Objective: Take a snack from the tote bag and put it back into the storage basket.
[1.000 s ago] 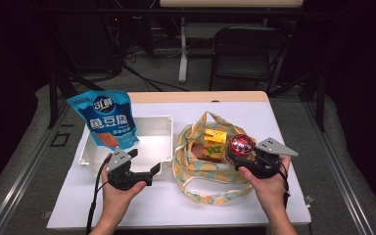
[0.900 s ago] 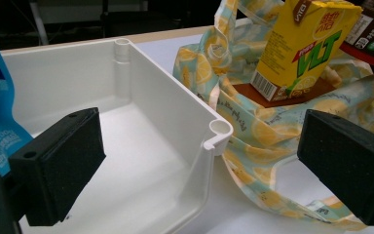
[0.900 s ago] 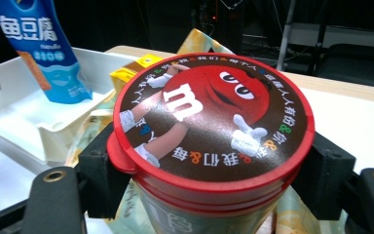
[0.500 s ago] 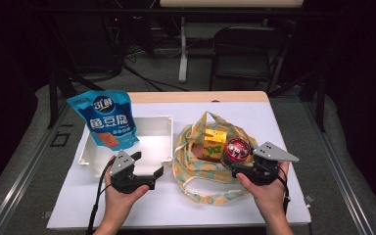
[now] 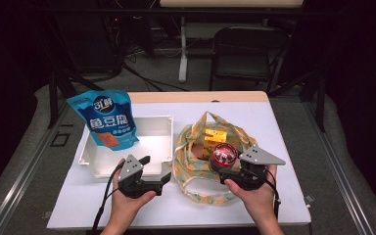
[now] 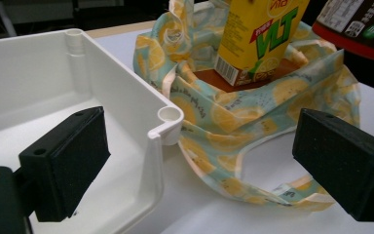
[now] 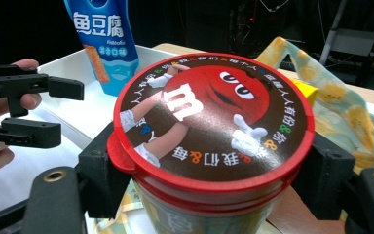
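Observation:
My right gripper (image 5: pixel 223 164) is shut on a red-lidded candy tub (image 5: pixel 224 154), held upright just over the lemon-print cloth bag (image 5: pixel 192 169). In the right gripper view both black pads clamp the tub (image 7: pixel 214 122) below its lid. A yellow drink carton (image 5: pixel 214 136) stands inside the bag; the left gripper view shows this carton (image 6: pixel 255 36) upright. My left gripper (image 5: pixel 157 174) is open and holds nothing, at the near right corner of the white tray (image 5: pixel 156 147), left of the bag. A blue snack pouch (image 5: pixel 105 119) leans at the tray's far left.
The white tray's corner (image 6: pixel 168 119) lies between my left jaws, with the bag's cloth (image 6: pixel 233 141) spread beside it. A white mat (image 5: pixel 284 147) covers the table. A chair (image 5: pixel 247 51) and a stand are beyond the far edge.
My right gripper has carried the candy tub a little to the left and nearer, over the bag. The left gripper has stayed put.

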`<state>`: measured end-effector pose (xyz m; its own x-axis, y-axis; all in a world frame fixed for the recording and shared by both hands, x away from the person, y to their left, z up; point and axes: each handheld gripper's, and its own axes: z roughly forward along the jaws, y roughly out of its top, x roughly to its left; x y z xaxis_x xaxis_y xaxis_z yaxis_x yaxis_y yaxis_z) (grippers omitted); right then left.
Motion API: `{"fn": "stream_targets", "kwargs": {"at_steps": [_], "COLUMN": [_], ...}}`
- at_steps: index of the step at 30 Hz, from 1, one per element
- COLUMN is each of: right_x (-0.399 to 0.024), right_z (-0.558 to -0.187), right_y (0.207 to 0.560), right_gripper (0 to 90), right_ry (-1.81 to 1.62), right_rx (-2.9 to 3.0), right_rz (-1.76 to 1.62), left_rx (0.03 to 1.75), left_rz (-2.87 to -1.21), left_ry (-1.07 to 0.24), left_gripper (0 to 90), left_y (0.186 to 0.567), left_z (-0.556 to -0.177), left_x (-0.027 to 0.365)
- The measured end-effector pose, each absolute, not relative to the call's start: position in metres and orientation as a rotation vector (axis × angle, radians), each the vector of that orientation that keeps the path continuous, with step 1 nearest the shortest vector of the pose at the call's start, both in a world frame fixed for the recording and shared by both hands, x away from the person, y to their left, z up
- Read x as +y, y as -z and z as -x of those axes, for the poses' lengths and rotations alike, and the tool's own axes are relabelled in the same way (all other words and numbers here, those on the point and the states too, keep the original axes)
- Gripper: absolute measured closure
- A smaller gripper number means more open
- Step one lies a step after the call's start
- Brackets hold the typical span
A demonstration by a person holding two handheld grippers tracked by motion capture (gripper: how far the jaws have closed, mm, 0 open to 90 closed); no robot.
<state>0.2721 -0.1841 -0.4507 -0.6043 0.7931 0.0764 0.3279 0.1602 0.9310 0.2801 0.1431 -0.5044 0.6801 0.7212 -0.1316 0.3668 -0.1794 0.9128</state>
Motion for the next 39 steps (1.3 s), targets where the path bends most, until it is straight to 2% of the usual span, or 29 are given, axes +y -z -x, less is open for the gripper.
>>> {"fn": "stream_targets", "kwargs": {"at_steps": [24,39], "right_x": [-0.147,-0.125], "right_z": [-0.269,-0.265], "right_y": [0.455,0.459], "right_gripper": [25.3,25.3], "right_ry": [-1.479,-1.482], "right_rx": [2.096,2.156], "right_rz": [-1.007,-0.960], "left_rx": [0.716,0.648], "left_rz": [-1.827,-1.839], "left_ry": [-0.357,-0.349], "left_gripper": [4.5,7.4], "left_y": [0.508,0.509], "left_z": [-0.263,-0.258], "left_x": [0.103,0.092]}}
